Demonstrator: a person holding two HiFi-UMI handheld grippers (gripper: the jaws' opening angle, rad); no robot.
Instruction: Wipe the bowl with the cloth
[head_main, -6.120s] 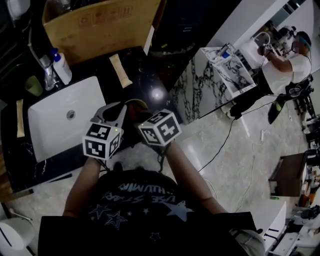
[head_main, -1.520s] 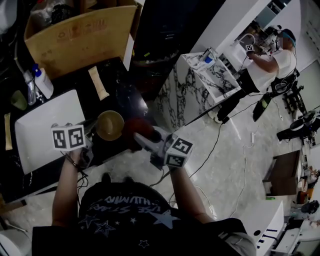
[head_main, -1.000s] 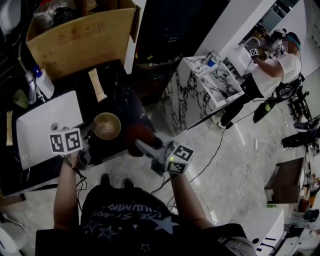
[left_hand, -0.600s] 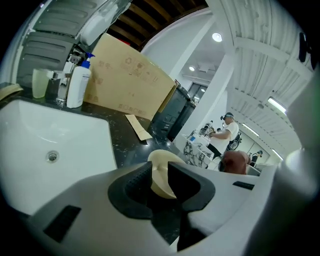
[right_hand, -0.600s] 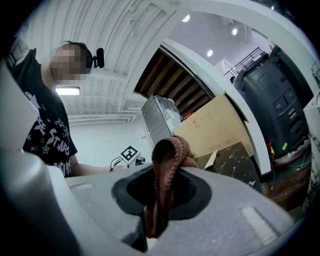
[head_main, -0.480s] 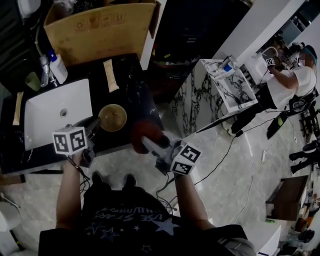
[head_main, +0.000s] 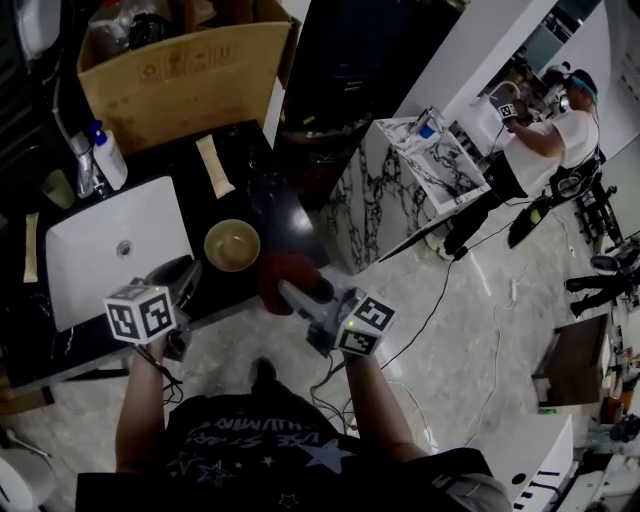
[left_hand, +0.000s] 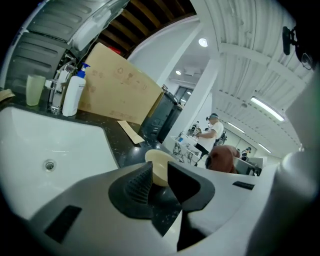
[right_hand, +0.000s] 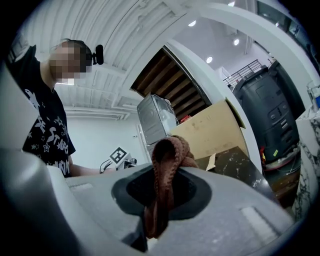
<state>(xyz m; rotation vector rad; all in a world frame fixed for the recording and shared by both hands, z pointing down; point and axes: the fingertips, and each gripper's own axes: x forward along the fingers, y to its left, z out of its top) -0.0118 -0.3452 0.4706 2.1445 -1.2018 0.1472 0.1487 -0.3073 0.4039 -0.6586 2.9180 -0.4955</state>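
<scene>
A tan bowl (head_main: 232, 245) stands upright on the black counter (head_main: 270, 205) beside the sink; in the left gripper view the bowl (left_hand: 161, 165) shows just beyond the jaws. My left gripper (head_main: 183, 278) (left_hand: 160, 181) sits a short way in front of the bowl. Its jaws have just been opening, and nothing is between them. My right gripper (head_main: 292, 292) (right_hand: 161, 200) hovers at the counter's front edge, right of the bowl. It is shut on a reddish-brown cloth (head_main: 283, 272) (right_hand: 169, 160) that bunches above the pads.
A white sink (head_main: 100, 250) lies left of the bowl, with a soap bottle (head_main: 108, 155) and a green cup (head_main: 58, 188) behind it. A cardboard box (head_main: 180, 70) stands at the counter's back. A marble-patterned table (head_main: 440, 160) and another person (head_main: 550, 125) are far right.
My left gripper has let go of the bowl's rim and drawn back towards me. The bowl now stands alone on the counter. My right gripper still holds the cloth and has shifted slightly.
</scene>
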